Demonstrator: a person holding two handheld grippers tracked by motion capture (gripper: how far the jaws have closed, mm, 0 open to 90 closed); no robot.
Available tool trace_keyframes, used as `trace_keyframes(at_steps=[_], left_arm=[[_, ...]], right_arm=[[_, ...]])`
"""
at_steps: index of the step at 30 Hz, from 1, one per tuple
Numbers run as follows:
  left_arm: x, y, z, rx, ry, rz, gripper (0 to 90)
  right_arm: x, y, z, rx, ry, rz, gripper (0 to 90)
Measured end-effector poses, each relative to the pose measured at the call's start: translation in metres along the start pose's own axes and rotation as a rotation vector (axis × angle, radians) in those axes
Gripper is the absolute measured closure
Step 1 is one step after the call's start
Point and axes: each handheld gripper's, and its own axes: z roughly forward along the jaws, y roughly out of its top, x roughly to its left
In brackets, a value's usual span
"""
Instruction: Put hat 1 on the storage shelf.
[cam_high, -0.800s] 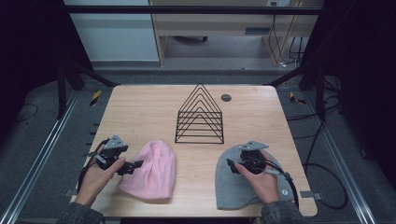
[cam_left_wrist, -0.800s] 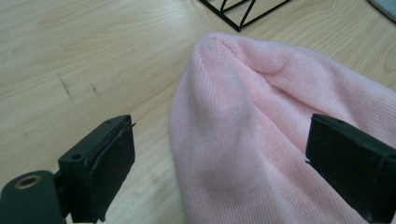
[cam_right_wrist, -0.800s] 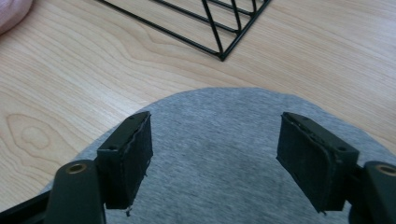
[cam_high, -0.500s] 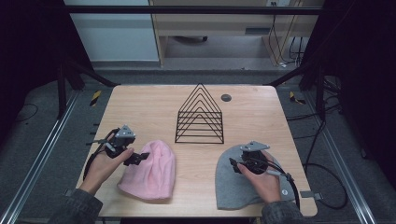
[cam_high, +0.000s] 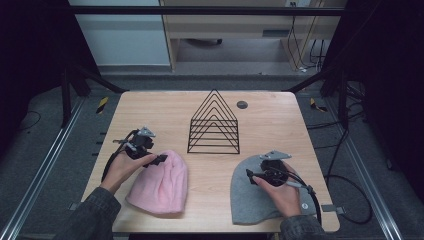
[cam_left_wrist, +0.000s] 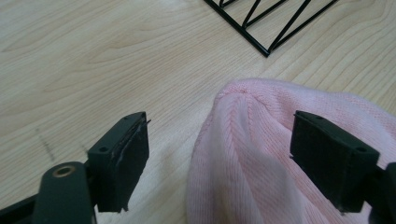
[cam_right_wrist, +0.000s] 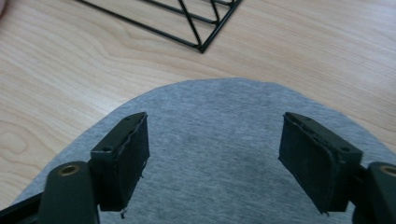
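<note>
A pink knit beanie (cam_high: 160, 182) lies flat at the near left of the wooden table (cam_high: 165, 112). My left gripper (cam_high: 159, 160) hovers at its crown, jaws wide apart. In the left gripper view my left gripper (cam_left_wrist: 219, 123) straddles the rounded tip of the pink beanie (cam_left_wrist: 261, 177) without the pads touching it. A grey beanie (cam_high: 250, 195) lies at the near right. My right gripper (cam_high: 254, 175) is over it, open. In the right gripper view my right gripper (cam_right_wrist: 212, 121) shows the grey beanie (cam_right_wrist: 215, 163) spread flat between and below the separated pads.
A black wire rack (cam_high: 214, 125) of nested triangles stands at the table's middle, just beyond both hats. A small dark round disc (cam_high: 242, 104) sits behind it to the right. Corners of the wire rack (cam_left_wrist: 268, 28) (cam_right_wrist: 187, 23) show in both gripper views.
My left gripper has moved away from the near edge and a little right, up to the crown of the pink beanie. The right gripper has stayed over the grey beanie.
</note>
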Motion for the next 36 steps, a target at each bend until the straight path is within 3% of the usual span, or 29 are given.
trace_keyframes(at_steps=[5, 10, 14, 20, 32, 36], left_arm=[[-0.004, 0.005, 0.016, 0.036, -0.020, 0.021, 25.6], [-0.004, 0.002, 0.024, 0.069, -0.039, 0.013, 33.1], [-0.004, -0.001, 0.023, 0.064, -0.065, 0.011, 42.9], [-0.007, -0.006, 0.024, 0.070, -0.070, 0.017, 57.6], [-0.008, -0.006, 0.023, 0.074, -0.079, 0.023, 65.7], [-0.011, -0.005, 0.020, 0.085, -0.083, 0.045, 75.0]], right_arm=[[0.003, 0.000, 0.001, 0.012, 0.019, -0.013, 25.4], [0.002, 0.000, 0.001, 0.013, 0.020, -0.013, 24.6], [0.002, 0.000, 0.002, 0.013, 0.024, -0.013, 24.4], [0.004, 0.000, 0.002, 0.020, 0.023, -0.015, 24.4], [0.003, 0.000, 0.002, 0.023, 0.022, -0.020, 24.2], [0.003, 0.000, 0.002, 0.025, 0.023, -0.019, 24.4]])
